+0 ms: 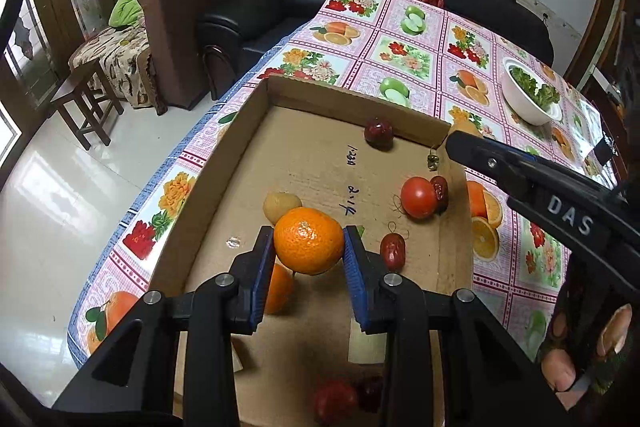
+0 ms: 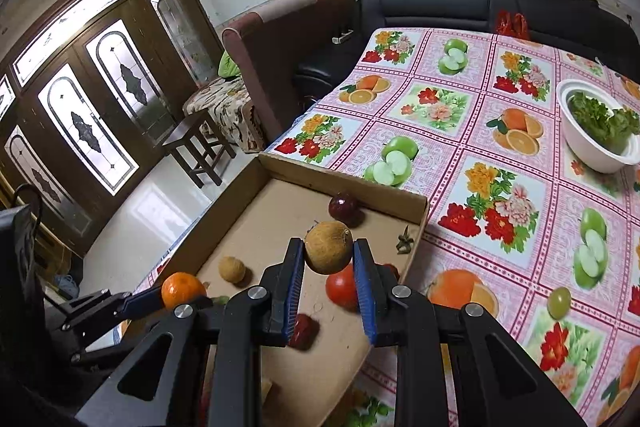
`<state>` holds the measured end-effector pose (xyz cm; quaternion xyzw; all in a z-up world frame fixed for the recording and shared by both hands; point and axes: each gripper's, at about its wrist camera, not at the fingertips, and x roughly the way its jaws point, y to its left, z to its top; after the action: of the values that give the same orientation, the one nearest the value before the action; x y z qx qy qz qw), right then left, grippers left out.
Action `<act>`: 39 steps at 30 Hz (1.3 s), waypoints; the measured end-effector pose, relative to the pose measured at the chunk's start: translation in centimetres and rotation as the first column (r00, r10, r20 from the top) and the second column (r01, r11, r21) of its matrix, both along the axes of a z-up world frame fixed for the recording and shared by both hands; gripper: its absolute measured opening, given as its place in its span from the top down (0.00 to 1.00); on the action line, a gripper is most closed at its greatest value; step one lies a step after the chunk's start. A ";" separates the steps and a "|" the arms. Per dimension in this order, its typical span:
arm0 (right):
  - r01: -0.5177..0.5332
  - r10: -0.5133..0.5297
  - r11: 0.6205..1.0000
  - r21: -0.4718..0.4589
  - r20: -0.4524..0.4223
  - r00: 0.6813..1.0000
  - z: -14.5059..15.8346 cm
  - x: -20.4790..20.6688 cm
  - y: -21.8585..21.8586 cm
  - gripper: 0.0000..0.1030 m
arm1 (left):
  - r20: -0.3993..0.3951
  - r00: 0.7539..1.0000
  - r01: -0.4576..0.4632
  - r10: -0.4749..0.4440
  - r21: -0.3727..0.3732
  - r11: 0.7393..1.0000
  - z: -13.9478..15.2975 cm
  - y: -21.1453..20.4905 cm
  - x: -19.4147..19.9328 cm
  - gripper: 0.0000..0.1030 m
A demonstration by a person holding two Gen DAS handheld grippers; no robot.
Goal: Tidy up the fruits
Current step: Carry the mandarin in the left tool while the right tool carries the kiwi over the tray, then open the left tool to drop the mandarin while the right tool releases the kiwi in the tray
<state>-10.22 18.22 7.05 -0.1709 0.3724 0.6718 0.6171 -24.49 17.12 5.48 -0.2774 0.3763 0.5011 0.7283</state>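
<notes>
Nearest the left wrist camera, the left gripper [image 1: 308, 247] is clamped on a mandarin [image 1: 308, 246], held clear above the floor of the cardboard tray [image 1: 256, 119]. In the right wrist view the right gripper [image 2: 328, 253] is likewise closed, on a brown round fruit [image 2: 328, 251] held over the same tray. Both hands look to be mid-carry, each with one fruit, so the step in hand is sorting; where each kind belongs cannot be told. Next, each fruit wants a free spot and a gentle set-down. Loose in the tray lie a tomato [image 1: 418, 197], a dark red fruit [image 1: 378, 133] by the far wall and a red date [image 1: 393, 251]. The tray's low walls need clearing; open tablecloth [image 2: 500, 183] lies to the right, a white bowl [image 2: 592, 155] well apart
</notes>
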 end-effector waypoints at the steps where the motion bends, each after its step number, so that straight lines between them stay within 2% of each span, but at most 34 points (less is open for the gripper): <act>1: 0.003 -0.003 1.000 -0.003 0.003 1.000 -0.2 0.1 0.3 0.76 | -0.003 1.000 0.000 0.000 0.000 1.000 -0.1 0.1 0.1 0.69; 10: 0.001 -0.002 0.999 -0.051 -0.011 1.000 -2.1 0.8 2.7 0.76 | -0.028 1.000 0.008 -0.009 -0.023 1.000 -1.1 1.1 1.8 0.69; 28: -0.033 0.040 0.988 -0.150 0.042 0.998 -5.6 0.0 6.1 0.75 | -0.052 0.999 0.005 -0.012 -0.136 0.991 -4.2 3.0 3.4 0.69; 31: -0.037 0.047 0.988 -0.151 0.059 0.997 -5.7 -0.4 6.1 0.75 | -0.056 0.998 0.004 -0.012 -0.137 0.991 -4.3 3.1 3.5 0.68; 33: -0.041 0.050 0.988 -0.151 0.056 0.997 -5.8 -0.5 6.1 0.73 | -0.060 0.998 0.000 -0.010 -0.153 0.988 -4.6 3.3 3.5 0.63; 39: -0.033 0.039 0.990 -0.135 0.049 0.998 -5.3 -0.1 5.7 0.72 | -0.049 0.999 -0.020 0.013 -0.152 0.988 -4.1 3.1 2.9 0.63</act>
<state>-10.32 23.88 1.75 -0.2360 0.3974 0.6516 0.6014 -21.59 20.18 1.36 -0.3234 0.4285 0.4834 0.6915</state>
